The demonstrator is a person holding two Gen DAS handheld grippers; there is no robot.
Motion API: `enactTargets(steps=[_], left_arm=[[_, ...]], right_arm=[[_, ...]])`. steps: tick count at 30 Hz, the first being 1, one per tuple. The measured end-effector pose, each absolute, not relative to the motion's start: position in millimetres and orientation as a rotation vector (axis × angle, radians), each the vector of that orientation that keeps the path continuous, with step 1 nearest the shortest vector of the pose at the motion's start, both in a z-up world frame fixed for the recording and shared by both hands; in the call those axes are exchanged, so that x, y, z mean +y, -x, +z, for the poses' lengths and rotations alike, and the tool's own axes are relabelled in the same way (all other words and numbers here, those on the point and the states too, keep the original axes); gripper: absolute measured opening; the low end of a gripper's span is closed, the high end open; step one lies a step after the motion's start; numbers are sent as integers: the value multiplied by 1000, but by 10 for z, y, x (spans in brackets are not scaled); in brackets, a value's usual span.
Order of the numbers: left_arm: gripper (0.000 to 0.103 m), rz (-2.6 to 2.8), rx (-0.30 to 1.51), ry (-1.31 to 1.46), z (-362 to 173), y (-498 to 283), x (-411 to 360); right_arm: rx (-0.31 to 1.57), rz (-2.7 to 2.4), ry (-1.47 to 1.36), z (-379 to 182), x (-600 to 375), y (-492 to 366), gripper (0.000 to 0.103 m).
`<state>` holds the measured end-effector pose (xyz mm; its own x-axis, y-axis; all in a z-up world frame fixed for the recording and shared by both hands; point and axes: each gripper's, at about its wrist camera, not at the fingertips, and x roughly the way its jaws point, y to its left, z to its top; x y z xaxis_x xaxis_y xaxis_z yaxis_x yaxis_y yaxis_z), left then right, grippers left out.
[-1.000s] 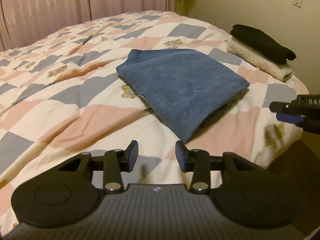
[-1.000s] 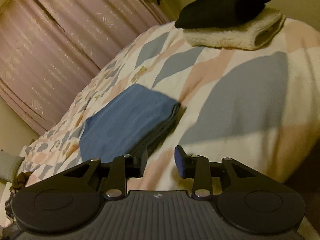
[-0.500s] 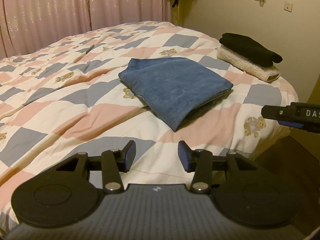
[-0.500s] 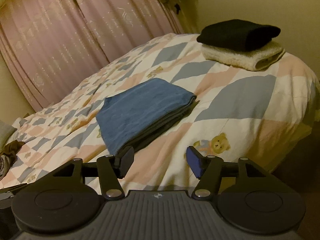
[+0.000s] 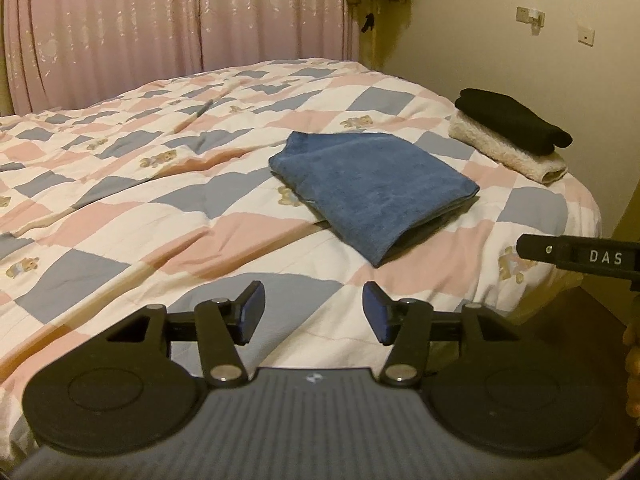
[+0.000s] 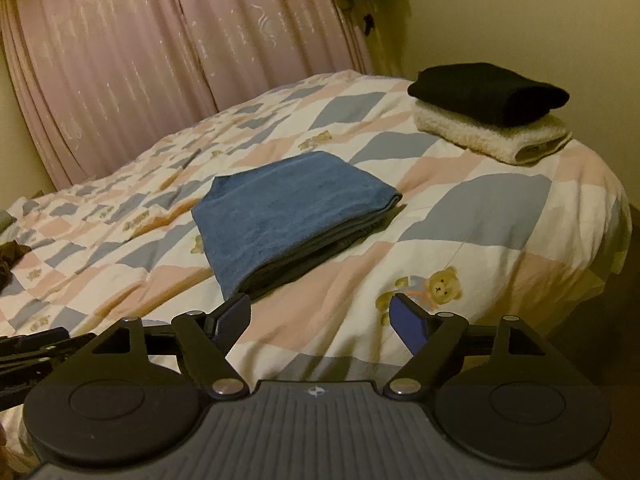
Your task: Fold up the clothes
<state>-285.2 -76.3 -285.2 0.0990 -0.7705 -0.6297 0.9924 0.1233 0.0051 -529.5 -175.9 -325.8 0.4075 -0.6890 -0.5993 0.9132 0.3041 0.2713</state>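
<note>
Folded towel (image 5: pixel 368 188) mid-bed (image 5: pixel 120 208); two-piece stack (image 5: pixel 508 136) behind, at right corner.

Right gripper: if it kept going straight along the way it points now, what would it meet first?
Most likely the quilt. The right gripper, jaws opening and empty, points down at bare patchwork just short of the folded blue towel. The towel's near corner lies slightly left of that line; depth is hard to judge.

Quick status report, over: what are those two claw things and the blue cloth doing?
Left gripper and right gripper: jaws opening, nothing between. Blue cloth folded flat on quilt. Nothing in the way.
</note>
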Motion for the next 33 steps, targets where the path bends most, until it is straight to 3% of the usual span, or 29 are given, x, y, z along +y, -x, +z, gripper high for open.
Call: enactTargets(steps=[11, 18, 33], left_arm=[[55, -1381, 571, -510, -2859, 2878, -802], [64, -1401, 590, -529, -2925, 2936, -986], [74, -1430, 929, -315, -3426, 2401, -2211]], right_arm=[[470, -1131, -585, -3261, -1727, 5248, 87], [477, -1128, -613, -3361, -1830, 5315, 90], [369, -918, -852, -3881, -2923, 5920, 93]])
